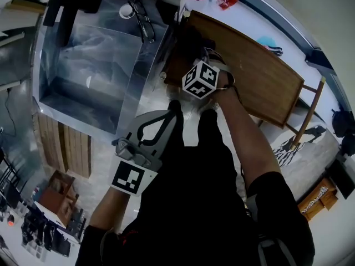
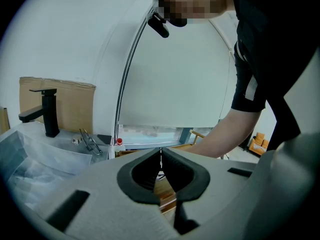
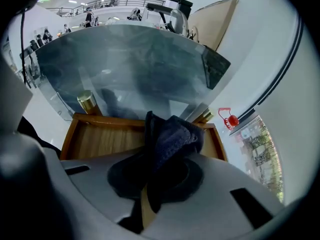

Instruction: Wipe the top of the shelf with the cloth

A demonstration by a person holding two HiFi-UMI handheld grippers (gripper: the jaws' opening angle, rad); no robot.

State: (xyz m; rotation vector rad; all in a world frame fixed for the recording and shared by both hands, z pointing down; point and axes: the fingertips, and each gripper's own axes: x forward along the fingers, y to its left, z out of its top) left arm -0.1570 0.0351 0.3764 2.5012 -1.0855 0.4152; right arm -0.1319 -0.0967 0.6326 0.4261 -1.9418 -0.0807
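The wooden shelf top (image 1: 260, 76) has a raised rim and stands right of the sink; it also fills the right gripper view (image 3: 100, 140). My right gripper (image 1: 195, 60) is over the shelf's left end, shut on a dark blue cloth (image 3: 170, 134) that bunches out past the jaws. In the head view the cloth (image 1: 191, 40) is a dark patch beyond the marker cube (image 1: 201, 79). My left gripper (image 1: 176, 107) hangs lower, in front of the shelf, with its jaws together and nothing in them (image 2: 160, 151). The person's right forearm (image 2: 220, 134) reaches across the left gripper view.
A steel sink (image 1: 83, 65) lined with clear plastic lies left of the shelf, with a black tap (image 2: 47, 111) and cardboard (image 2: 65, 101) behind it. A red-capped object (image 3: 230, 120) hangs on the white wall by the shelf's far corner. A wooden frame (image 1: 310, 107) stands at the right.
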